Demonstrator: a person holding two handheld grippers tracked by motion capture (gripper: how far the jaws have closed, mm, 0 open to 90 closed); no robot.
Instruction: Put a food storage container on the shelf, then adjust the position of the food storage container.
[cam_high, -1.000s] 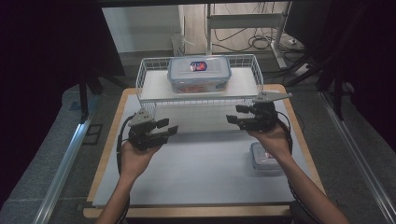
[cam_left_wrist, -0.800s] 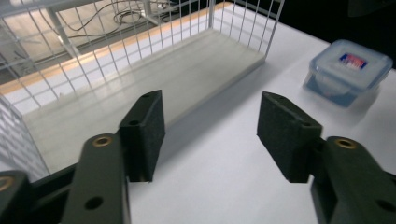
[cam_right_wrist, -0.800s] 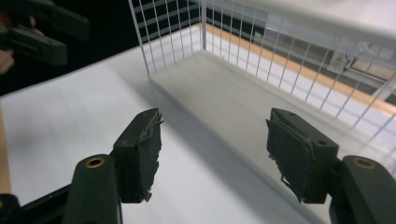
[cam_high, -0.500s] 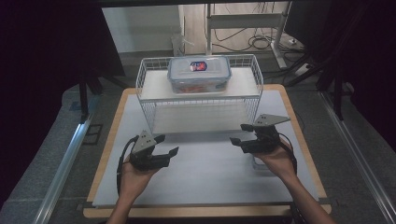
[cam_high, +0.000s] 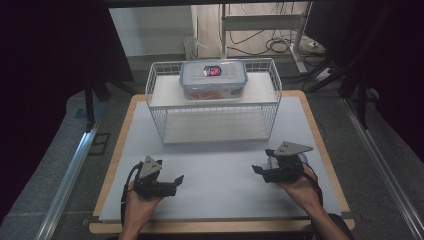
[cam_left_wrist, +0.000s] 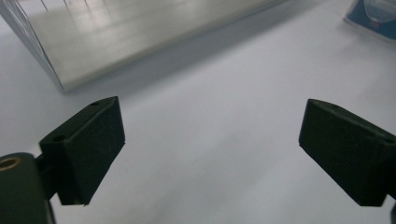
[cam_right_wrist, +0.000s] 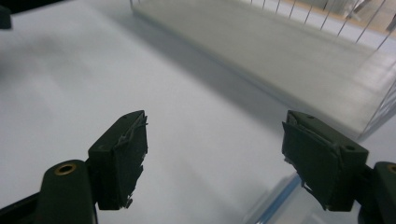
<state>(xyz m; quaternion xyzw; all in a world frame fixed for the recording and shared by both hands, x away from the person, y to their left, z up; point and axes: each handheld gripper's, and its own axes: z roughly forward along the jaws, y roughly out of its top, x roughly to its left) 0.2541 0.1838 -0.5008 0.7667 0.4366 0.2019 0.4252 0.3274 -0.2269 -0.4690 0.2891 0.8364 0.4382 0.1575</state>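
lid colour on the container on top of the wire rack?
Clear, with a blue rim and a red-and-blue label; the container on the white wire rack shows best in the high view.

White wire rack (cam_high: 215, 119) stands at the far end of the grey mat (cam_high: 215, 175), on a wooden table (cam_high: 210, 226). A clear lidded box (cam_high: 213, 80) sits on its top shelf; contents possibly reddish, label unreadable.

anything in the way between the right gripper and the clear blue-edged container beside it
Nothing visible does. The right gripper has just been opening its jaws, which are empty over the bare white mat. The clear blue-edged container lies close by one jaw.
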